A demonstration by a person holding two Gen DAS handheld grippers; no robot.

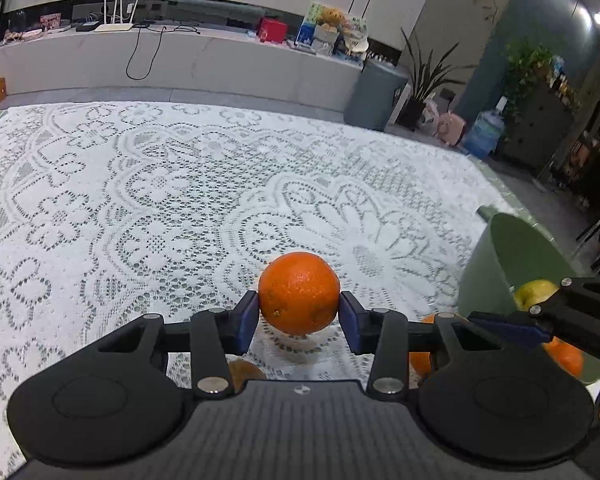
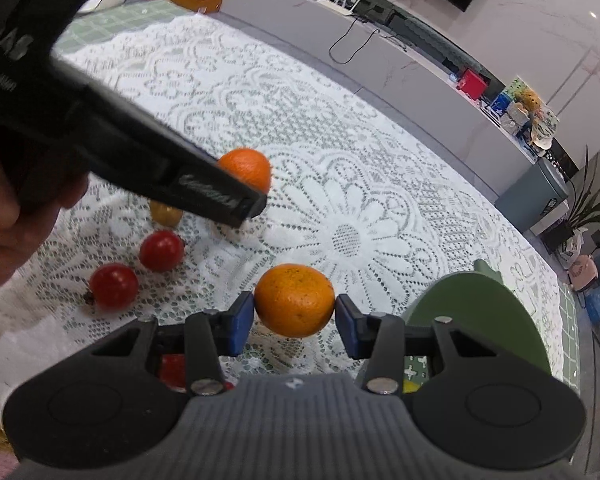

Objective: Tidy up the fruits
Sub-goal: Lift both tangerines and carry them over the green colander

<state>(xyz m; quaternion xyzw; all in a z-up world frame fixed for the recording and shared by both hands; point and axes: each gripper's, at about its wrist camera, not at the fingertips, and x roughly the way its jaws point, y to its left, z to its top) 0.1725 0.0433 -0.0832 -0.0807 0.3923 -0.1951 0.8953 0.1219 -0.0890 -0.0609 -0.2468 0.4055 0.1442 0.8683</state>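
Observation:
My left gripper (image 1: 299,320) is shut on an orange (image 1: 299,293) and holds it above the lace tablecloth (image 1: 160,184). My right gripper (image 2: 295,322) is shut on another orange (image 2: 294,300), also held above the cloth. The left gripper (image 2: 256,196) with its orange (image 2: 246,168) shows in the right wrist view, up and left. A green bowl (image 1: 512,264) stands at the right, with a yellow-green fruit (image 1: 536,293) and orange fruit (image 1: 568,358) in it; the bowl also shows in the right wrist view (image 2: 480,312). The right gripper's fingers (image 1: 512,326) reach in beside the bowl.
Two red tomatoes (image 2: 114,286) (image 2: 162,250) and a small yellow fruit (image 2: 166,214) lie on the cloth at the left. A red block (image 2: 174,370) lies under my right gripper. A long grey cabinet (image 1: 180,60) stands beyond the table's far edge.

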